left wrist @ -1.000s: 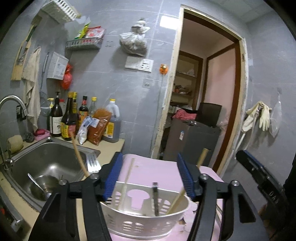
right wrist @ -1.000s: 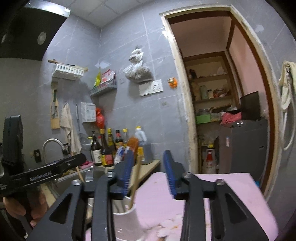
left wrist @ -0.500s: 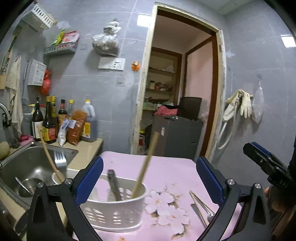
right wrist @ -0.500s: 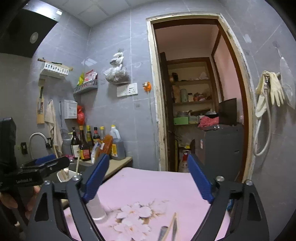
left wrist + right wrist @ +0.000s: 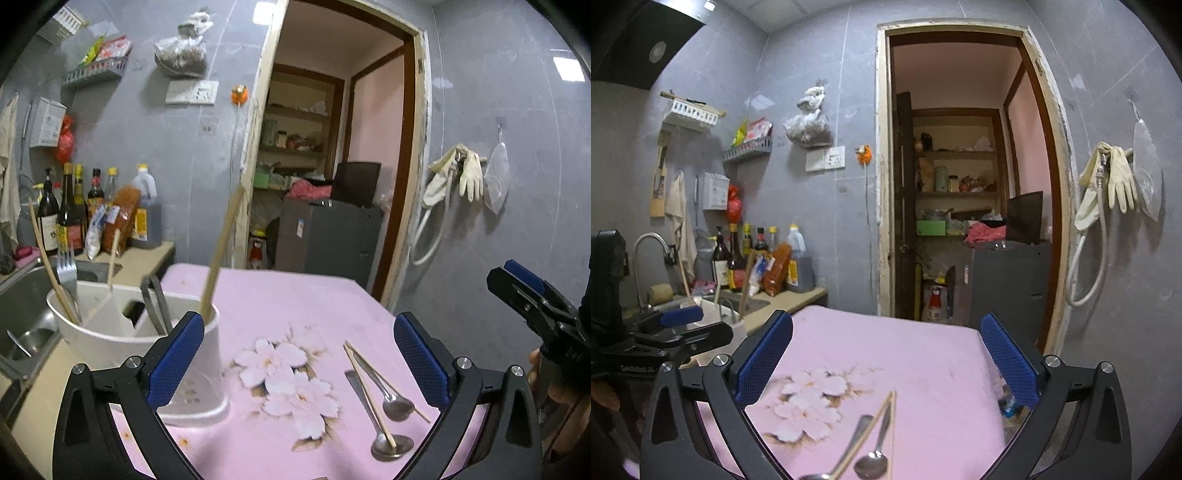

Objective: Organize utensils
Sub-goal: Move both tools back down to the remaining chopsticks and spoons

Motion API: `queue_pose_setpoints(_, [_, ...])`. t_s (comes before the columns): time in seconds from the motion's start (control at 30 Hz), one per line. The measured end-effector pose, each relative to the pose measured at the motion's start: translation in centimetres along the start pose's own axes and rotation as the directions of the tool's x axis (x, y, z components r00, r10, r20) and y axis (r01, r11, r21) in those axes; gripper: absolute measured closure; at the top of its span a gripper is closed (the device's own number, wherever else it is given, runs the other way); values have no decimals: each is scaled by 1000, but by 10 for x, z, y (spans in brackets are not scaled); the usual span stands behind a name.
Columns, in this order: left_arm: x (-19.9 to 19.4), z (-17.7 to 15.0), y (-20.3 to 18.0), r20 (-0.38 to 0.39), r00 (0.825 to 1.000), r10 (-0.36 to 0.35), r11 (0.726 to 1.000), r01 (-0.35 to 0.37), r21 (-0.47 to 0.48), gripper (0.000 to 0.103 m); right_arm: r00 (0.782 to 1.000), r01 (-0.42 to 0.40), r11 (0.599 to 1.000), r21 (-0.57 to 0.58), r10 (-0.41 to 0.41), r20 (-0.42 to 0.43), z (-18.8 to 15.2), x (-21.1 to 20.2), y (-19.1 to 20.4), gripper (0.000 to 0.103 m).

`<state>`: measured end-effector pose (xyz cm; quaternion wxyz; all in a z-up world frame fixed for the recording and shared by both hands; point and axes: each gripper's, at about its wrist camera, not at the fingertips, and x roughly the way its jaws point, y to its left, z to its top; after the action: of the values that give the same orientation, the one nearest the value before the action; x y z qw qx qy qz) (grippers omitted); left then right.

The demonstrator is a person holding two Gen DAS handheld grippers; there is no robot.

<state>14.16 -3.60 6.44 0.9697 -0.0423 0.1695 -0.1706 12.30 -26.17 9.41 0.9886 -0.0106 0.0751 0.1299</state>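
Spoons [image 5: 384,406] right of holder [image 5: 140,354] on table [image 5: 288,302]

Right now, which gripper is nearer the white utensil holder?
Left. The left gripper has one finger beside the white utensil holder; the right gripper hangs open farther right, over the spoons.

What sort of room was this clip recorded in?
Most likely a small home kitchen: a steel sink beside the counter, dark sauce bottles against the grey tiled wall, and a white plastic utensil caddy on the pink floral tablecloth.
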Motion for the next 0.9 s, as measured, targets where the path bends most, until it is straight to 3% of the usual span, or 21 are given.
queue_pose_setpoints(0.27, [25, -22, -14, -138, 990, -18, 999, 22, 25, 2, 995, 28, 999, 16, -27, -97, -21, 8, -23, 0])
queue_pose_setpoints(0.5, [48, -36, -19, -250, 968, -30, 999, 38, 27, 2, 979, 27, 999, 40, -19, -203, -36, 24, -41, 2])
queue_pose_setpoints(0.6, [60, -40, -21, -308, 951, -38, 998, 51, 33, 2, 968, 12, 999, 51, 1, -252, -41, 33, -45, 8])
queue_pose_setpoints(0.73, [75, -44, -22, -376, 925, -59, 997, 75, 29, 3, 947, -13, 998, 54, 29, -318, -48, 44, -48, 27])
queue_pose_setpoints(0.9, [91, -46, -23, -435, 896, -86, 994, 108, 25, 6, 906, -50, 997, 52, 67, -417, -58, 62, -49, 46])
